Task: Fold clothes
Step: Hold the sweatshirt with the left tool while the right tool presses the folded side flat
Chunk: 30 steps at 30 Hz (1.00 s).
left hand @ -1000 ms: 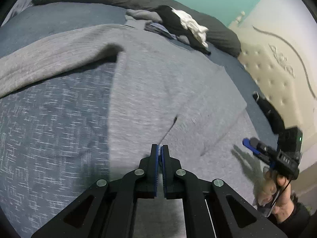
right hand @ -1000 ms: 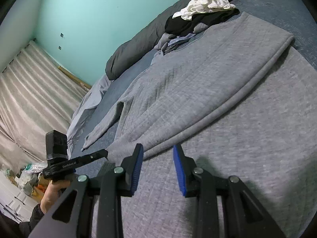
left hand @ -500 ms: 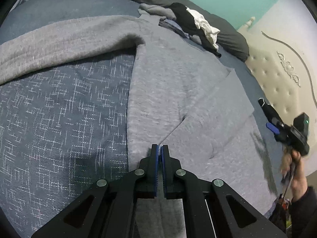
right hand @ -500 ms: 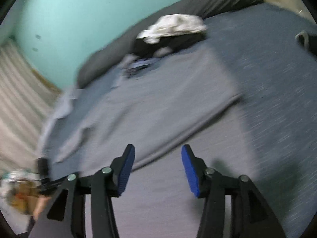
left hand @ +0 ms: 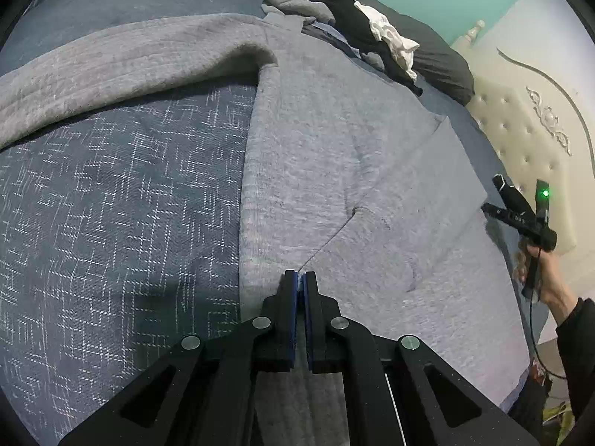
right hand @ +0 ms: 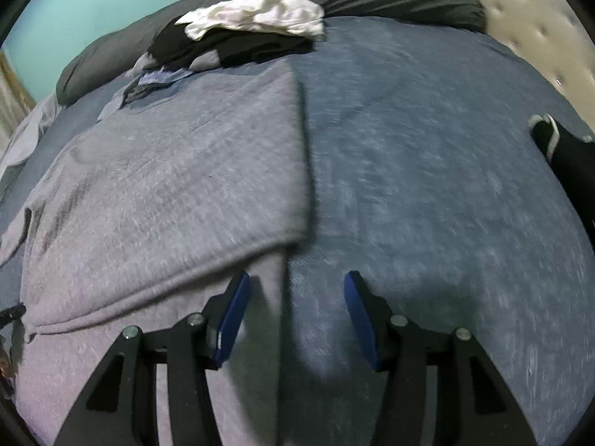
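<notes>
Left wrist view.
- Left hand-held gripper (left hand: 299, 278): black frame, blue pads, jaws pressed together on a thin edge of the grey sweatshirt at its near hem.
- Grey sweatshirt (left hand: 334, 156): spread flat over the bed, body running from the gripper toward the far pillows. One sleeve (left hand: 122, 70) stretches out to the left, lying across the bedspread. A second layer of the same cloth lies folded over the right part of the body, its diagonal edge meeting the gripper tips.
- Bedspread (left hand: 111, 200): dark blue with white woven flecks, bare to the left of the sweatshirt.
- Pile of clothes (left hand: 372, 33): black, grey and white pieces heaped at the far end, touching the sweatshirt's collar area and lying against the dark pillow (left hand: 438, 59).
- Headboard (left hand: 528, 141): cream, tufted, at right.
- Right hand-held gripper (left hand: 498, 195): seen at the right edge beyond the sweatshirt, held in a hand (left hand: 539, 271) with a dark sleeve; a green light shows on its body.

Right wrist view (slightly blurred).
- Right hand-held gripper (right hand: 295, 312): blue pads well apart, nothing between them, hanging over the line where the sweatshirt's right edge meets the bedspread (right hand: 427, 186).
- Grey sweatshirt (right hand: 167, 193): fills the left half; folded layer on top, its lower edge just beyond the left pad.
- Pile of clothes (right hand: 253, 22): white piece on top of black, at the far end.
- Black item with white trim (right hand: 557, 145): at the right edge on the bedspread; kind cannot be told.
</notes>
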Each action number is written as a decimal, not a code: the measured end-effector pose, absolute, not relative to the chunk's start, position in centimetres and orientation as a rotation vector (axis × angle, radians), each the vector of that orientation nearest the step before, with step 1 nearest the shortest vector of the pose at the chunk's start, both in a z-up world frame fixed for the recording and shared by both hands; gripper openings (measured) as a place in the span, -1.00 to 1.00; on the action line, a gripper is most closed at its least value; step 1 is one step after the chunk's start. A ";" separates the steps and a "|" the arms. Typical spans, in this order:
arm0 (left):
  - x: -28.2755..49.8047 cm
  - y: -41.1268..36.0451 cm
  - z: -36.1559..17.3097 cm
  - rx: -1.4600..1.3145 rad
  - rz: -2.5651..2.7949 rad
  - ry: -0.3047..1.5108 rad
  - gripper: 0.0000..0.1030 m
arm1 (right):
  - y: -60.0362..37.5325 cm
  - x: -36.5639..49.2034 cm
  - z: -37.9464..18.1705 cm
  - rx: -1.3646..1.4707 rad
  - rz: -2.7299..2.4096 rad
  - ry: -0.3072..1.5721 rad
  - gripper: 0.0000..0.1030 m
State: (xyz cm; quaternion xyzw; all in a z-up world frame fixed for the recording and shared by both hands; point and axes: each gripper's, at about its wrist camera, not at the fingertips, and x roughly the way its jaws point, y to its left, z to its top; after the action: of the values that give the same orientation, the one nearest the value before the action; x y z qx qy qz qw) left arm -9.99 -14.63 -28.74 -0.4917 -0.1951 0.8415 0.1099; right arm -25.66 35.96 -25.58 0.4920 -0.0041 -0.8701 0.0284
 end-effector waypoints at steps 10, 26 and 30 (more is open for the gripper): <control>-10.1 -14.4 -29.2 -1.462 2.466 -0.560 -0.94 | 35.5 -28.8 -26.5 1.539 -2.742 0.055 -0.53; -10.1 -14.3 -28.6 -1.439 2.499 -0.555 -0.94 | 35.6 -27.5 -26.7 1.469 -2.622 -0.065 -0.49; -10.0 -14.6 -28.3 -1.423 2.512 -0.558 -0.94 | 34.9 -28.2 -26.5 1.453 -2.631 -0.026 -0.37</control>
State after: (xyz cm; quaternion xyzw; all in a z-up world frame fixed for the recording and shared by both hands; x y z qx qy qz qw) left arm -10.04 -14.56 -28.28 -0.4814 -0.1887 0.8500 0.1004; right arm -28.19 34.94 -26.53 0.4822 -0.0086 -0.8734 0.0678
